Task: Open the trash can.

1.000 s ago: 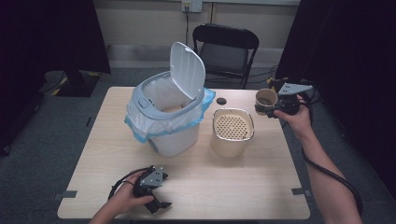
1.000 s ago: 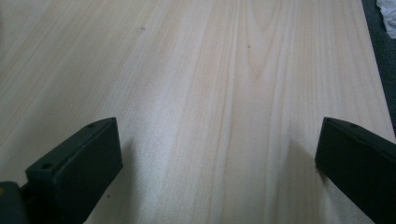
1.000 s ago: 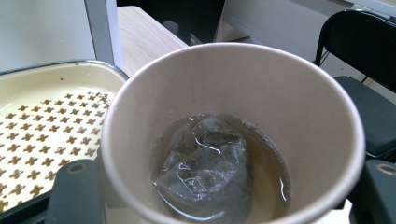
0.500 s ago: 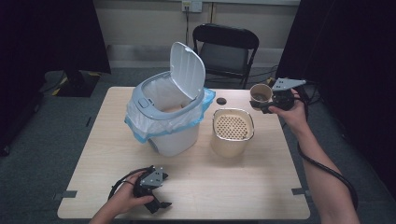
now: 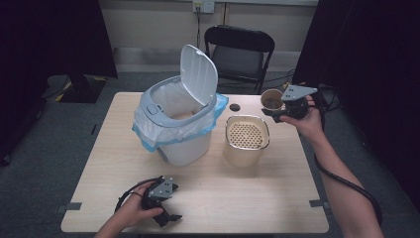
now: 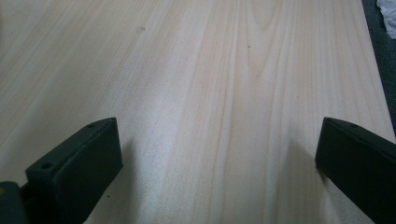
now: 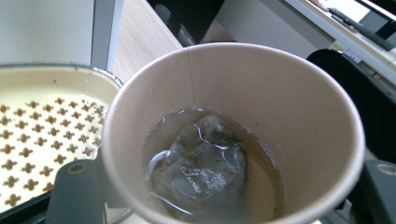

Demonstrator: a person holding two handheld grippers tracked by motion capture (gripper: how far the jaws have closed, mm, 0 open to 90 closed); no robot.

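A brown paper cup [image 5: 271, 99] hangs in the air at the table's far right, with my right gripper [image 5: 275, 110] shut on its wall. In the right gripper view the cup [image 7: 299, 102] holds a wet tea bag [image 7: 201, 163] in a little brown liquid, and my jaws clamp it from both sides. Just left of and below the cup stands a cream strainer pot [image 5: 246, 136] with a perforated insert [image 7: 42, 140]. My left gripper [image 5: 166, 210] rests near the table's front edge, open, with bare wood [image 6: 219, 116] between its jaws.
A white bin [image 5: 181, 124] with its lid up and a blue liner stands at the table's middle. A small dark disc [image 5: 235, 107] lies behind the pot. A black folding chair [image 5: 240, 54] stands beyond the far edge.
My right gripper has carried the cup leftward and a little up, toward the strainer pot. The left gripper has stayed in place.
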